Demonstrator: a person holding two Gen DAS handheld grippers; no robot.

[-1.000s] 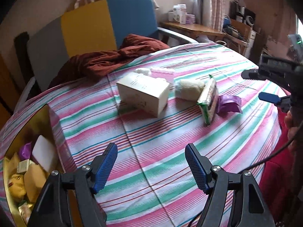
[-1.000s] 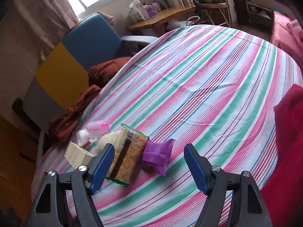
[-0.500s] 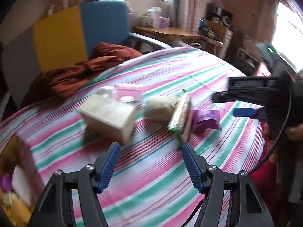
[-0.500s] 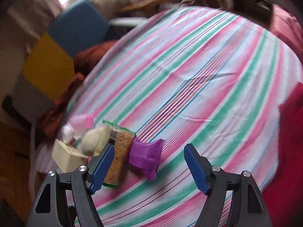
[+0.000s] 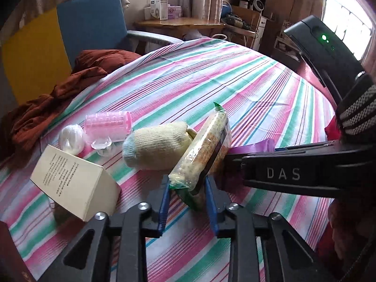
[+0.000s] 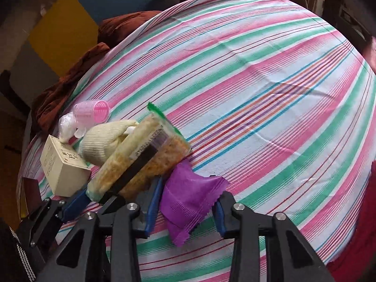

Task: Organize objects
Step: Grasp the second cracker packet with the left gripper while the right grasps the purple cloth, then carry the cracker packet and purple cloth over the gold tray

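Note:
My left gripper (image 5: 186,202) is shut on the near end of a clear cracker packet (image 5: 204,150), which stands on edge on the striped tablecloth (image 5: 211,82). In the right wrist view the packet (image 6: 145,155) lies just left of my right gripper (image 6: 185,208), whose blue pads press both sides of a purple sachet (image 6: 188,202). A cream knitted roll (image 5: 155,148), a pink hair roller (image 5: 108,125), a white ball (image 5: 70,138) and a cream box (image 5: 75,183) lie to the left.
A rust-brown cloth (image 5: 58,89) is heaped at the table's far left edge, against a blue and yellow chair (image 5: 91,23). A wooden desk (image 5: 183,23) with boxes stands behind. The right gripper's black body (image 5: 293,174) crosses the left wrist view.
Both grippers have moved in on the objects and gone from wide open to shut. The left one has taken hold of the cracker packet and the right one the purple sachet.

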